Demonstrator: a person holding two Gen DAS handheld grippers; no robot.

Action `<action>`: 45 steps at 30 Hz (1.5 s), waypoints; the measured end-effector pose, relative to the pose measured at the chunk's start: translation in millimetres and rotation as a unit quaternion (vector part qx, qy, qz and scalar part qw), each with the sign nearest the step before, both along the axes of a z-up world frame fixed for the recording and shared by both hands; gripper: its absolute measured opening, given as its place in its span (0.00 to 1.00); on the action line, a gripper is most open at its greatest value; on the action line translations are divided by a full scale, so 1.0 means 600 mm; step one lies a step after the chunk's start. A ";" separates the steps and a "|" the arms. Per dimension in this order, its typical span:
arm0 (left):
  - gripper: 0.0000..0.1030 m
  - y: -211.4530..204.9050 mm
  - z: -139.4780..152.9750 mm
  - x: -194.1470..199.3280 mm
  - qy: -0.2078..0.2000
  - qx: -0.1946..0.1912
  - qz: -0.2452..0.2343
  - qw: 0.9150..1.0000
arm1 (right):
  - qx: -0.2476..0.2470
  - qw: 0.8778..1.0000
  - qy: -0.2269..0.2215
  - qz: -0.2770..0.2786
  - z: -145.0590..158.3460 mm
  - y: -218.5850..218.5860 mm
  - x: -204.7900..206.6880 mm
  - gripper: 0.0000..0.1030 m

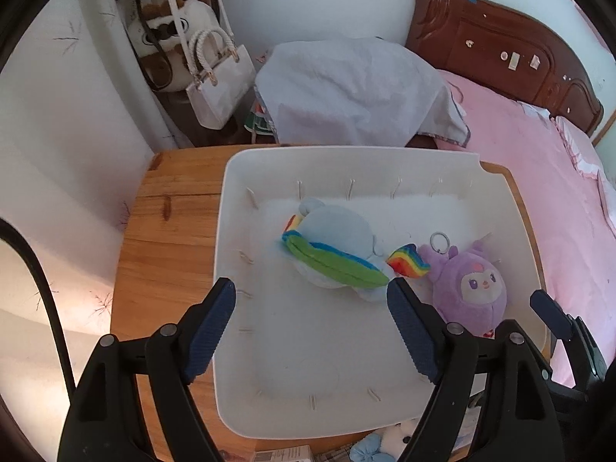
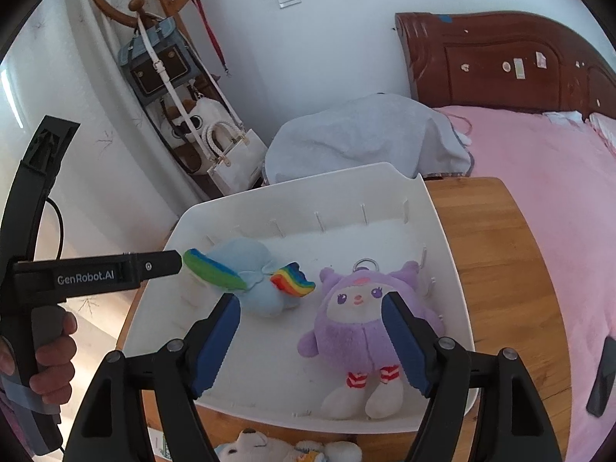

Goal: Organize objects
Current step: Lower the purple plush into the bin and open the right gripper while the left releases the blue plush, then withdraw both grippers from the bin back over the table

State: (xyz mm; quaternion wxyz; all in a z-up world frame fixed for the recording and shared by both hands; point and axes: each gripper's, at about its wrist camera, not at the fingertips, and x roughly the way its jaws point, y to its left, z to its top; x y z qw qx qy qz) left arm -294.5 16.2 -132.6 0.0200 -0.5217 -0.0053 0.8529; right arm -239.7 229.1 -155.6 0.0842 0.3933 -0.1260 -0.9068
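A: Any writing?

B: "GenRobot.AI" in white on the black left gripper (image 2: 175, 262).

A: The toys?

B: The pale blue plush pony with rainbow mane (image 1: 331, 246) and purple round-bodied plush doll (image 2: 365, 327) lie side by side in the white plastic tray (image 1: 231, 200) on the wooden table (image 1: 169, 238).

A: Jaws?

B: Left stands wide, holding nothing. The right gripper (image 2: 312, 342) stands wide too, over the doll, not pressing it.

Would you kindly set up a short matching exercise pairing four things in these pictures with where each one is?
Things:
1. blue plush
2. purple plush
3. white handbag
4. white bear

Places:
A. hanging on the coat rack
B. in the tray, right part
C. on the table, before the tray's near edge
D. in the tray, middle

Pairs: 1-D, 2-B, 3-A, 4-C
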 end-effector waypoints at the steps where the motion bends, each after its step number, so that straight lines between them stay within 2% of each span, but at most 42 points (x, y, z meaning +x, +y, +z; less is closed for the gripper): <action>1: 0.81 0.000 0.005 0.003 0.005 -0.001 0.002 1.000 | 0.001 1.000 0.002 0.003 0.003 0.001 0.003 0.77; 10: 0.81 -0.004 0.058 0.054 0.051 -0.025 0.032 0.998 | -0.024 0.999 0.013 0.025 0.040 0.021 0.041 0.79; 17: 0.81 -0.013 0.084 0.119 0.068 -0.043 0.072 0.994 | -0.041 0.998 0.029 0.045 0.077 0.047 0.088 0.79; 24: 0.81 -0.016 0.098 0.213 0.092 -0.028 0.107 0.990 | -0.036 0.996 0.041 0.070 0.100 0.068 0.139 0.79; 36: 0.81 0.000 0.087 0.309 0.084 -0.062 0.116 0.988 | -0.051 0.992 0.019 0.111 0.085 0.068 0.199 0.79; 45: 0.81 -0.002 0.055 0.344 0.042 -0.067 0.103 0.991 | -0.059 0.991 -0.023 0.116 0.050 0.056 0.229 0.79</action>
